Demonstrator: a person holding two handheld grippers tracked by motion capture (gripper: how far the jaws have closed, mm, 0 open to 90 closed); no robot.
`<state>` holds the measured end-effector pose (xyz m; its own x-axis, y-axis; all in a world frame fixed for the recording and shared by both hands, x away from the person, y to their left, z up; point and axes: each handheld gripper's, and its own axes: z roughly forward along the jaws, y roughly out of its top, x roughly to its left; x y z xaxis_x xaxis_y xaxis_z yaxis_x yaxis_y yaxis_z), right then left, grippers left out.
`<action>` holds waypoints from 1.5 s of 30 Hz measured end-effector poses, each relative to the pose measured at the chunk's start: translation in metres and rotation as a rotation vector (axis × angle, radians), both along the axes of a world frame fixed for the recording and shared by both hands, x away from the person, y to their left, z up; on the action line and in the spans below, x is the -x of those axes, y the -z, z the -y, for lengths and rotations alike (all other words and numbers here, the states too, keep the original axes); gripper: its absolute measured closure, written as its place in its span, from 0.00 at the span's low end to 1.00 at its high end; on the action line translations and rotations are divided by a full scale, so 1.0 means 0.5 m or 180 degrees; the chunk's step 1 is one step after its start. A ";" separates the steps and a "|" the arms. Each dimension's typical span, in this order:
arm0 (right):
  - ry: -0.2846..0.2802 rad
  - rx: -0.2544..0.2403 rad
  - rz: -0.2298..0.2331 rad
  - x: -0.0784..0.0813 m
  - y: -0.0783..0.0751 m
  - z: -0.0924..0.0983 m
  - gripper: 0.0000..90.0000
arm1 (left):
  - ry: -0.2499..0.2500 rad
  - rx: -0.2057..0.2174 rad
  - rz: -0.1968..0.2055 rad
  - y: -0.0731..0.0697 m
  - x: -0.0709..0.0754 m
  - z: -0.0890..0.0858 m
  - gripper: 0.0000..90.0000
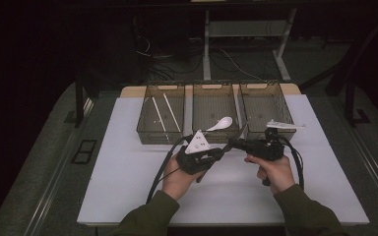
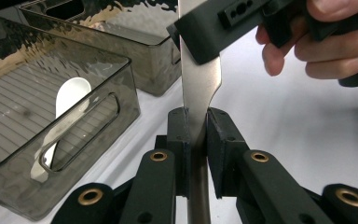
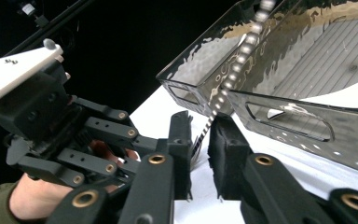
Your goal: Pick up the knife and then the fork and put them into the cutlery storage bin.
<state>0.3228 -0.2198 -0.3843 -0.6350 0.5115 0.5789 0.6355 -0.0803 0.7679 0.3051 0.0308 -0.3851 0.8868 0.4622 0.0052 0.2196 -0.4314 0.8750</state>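
- The knife [image 2: 198, 79], a flat metal table knife, runs up the middle of the left gripper view; in the high view it sits at centre frame, above the table [image 1: 128, 187] and in front of the middle bin [image 1: 215, 135]
- Left gripper [image 2: 196, 130] is clenched on the knife where the blade narrows to the handle
- Right gripper [image 3: 199, 142] has its jaws closed in around the blade's thin edge; whether the pads press yet I cannot tell
- Likely stiff, light, smooth and slippery: best held on the flat faces, near the handle

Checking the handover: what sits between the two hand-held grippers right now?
A metal knife bridges them. In the left gripper view, the left hand-held gripper clamps its neck while the right hand-held gripper has just been closing on the blade, seen edge-on in its own view.
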 end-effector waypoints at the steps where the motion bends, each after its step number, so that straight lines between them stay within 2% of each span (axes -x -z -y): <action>1: -0.0007 -0.0006 0.0006 0.000 -0.001 0.000 0.90 | -0.0026 0.0038 -0.0023 0.001 -0.002 0.002 0.88; 2: -0.0011 -0.0011 0.0034 0.001 -0.002 -0.001 0.96 | -0.0007 0.0023 -0.0013 0.002 -0.004 0.002 0.88; 3: -0.0031 -0.0034 0.0065 0.001 -0.004 -0.003 0.96 | 0.0010 -0.0001 -0.0022 0.004 -0.006 0.003 0.88; 5: 0.0002 0.0045 0.0117 0.004 -0.009 -0.009 0.96 | 0.0002 0.0073 -0.0063 0.005 -0.008 0.003 0.88; 10: 0.0008 0.0027 0.0134 0.002 -0.012 -0.004 0.98 | 0.0026 0.0150 -0.0063 -0.003 -0.006 -0.004 0.88; 11: 0.0026 0.0063 0.0156 0.003 -0.014 -0.005 0.98 | 0.0054 0.0158 -0.0054 -0.005 -0.006 -0.010 0.95; 13: 0.0055 0.0205 0.0228 0.004 -0.017 -0.006 0.98 | 0.0069 0.0173 -0.0093 -0.009 -0.007 -0.019 0.90; 21: 0.0140 0.0229 0.0289 -0.001 -0.039 0.021 0.98 | 0.0031 0.0222 -0.0149 -0.012 0.002 -0.059 0.77; 26: 0.0311 0.0266 0.0382 -0.011 -0.071 0.056 0.98 | 0.0025 0.0199 -0.0140 -0.008 0.010 -0.100 0.68; 30: 0.0462 0.0251 0.0396 -0.020 -0.107 0.089 0.98 | -0.0001 0.0206 -0.0178 -0.001 0.016 -0.136 0.62; 31: 0.0490 0.0282 0.0450 -0.025 -0.114 0.099 0.98 | -0.0019 0.0215 -0.0194 0.001 0.018 -0.144 0.60; 36: 0.0725 0.0311 0.0495 -0.045 -0.153 0.144 0.98 | -0.0067 0.0201 -0.0247 0.015 0.028 -0.183 0.51; 39: 0.0854 0.0322 0.0519 -0.058 -0.168 0.170 0.98 | -0.0092 0.0209 -0.0274 0.022 0.033 -0.208 0.46; 41: 0.0924 0.0394 0.0522 -0.065 -0.176 0.183 0.98 | -0.0122 0.0199 -0.0288 0.026 0.039 -0.222 0.42; 45: 0.1055 0.0474 0.0534 -0.086 -0.178 0.203 0.98 | -0.0151 0.0170 -0.0261 0.037 0.045 -0.247 0.36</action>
